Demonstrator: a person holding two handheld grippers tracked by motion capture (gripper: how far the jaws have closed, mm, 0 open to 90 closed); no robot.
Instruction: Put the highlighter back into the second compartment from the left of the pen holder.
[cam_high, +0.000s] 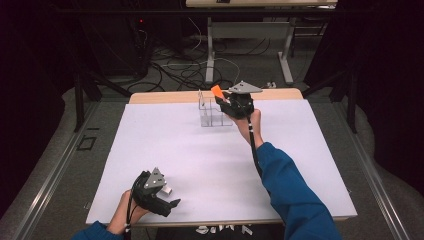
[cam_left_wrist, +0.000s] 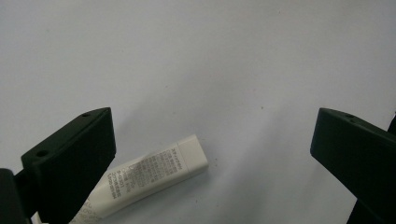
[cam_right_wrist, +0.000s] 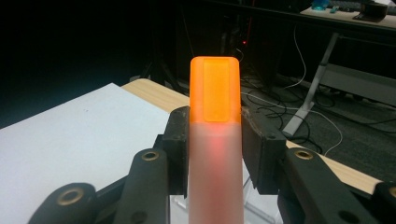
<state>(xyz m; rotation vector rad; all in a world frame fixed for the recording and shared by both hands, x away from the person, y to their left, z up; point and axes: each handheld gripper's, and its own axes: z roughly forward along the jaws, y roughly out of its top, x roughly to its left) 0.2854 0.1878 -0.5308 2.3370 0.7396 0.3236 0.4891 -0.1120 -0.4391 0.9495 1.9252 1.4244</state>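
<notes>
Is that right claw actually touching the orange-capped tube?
Touching: in the right gripper view, both pads of the right gripper press on the tube.

Tube (cam_right_wrist: 215, 140) between right hand-held gripper (cam_high: 223, 101) jaws above rack (cam_high: 212, 113), far table (cam_high: 200, 165) edge

Left gripper view: white tube (cam_left_wrist: 154, 175), lower left of frame, back end hidden behind the near black jaw and cut by the bottom edge; its print too small to read.

Right gripper view: orange-capped tube (cam_right_wrist: 215, 140), centre, frosted body blurred and cut off at the bottom edge.

High view: clear rack (cam_high: 212, 112), upper centre, partly hidden behind the right gripper (cam_high: 225, 100); its compartments too faint to count.
</notes>
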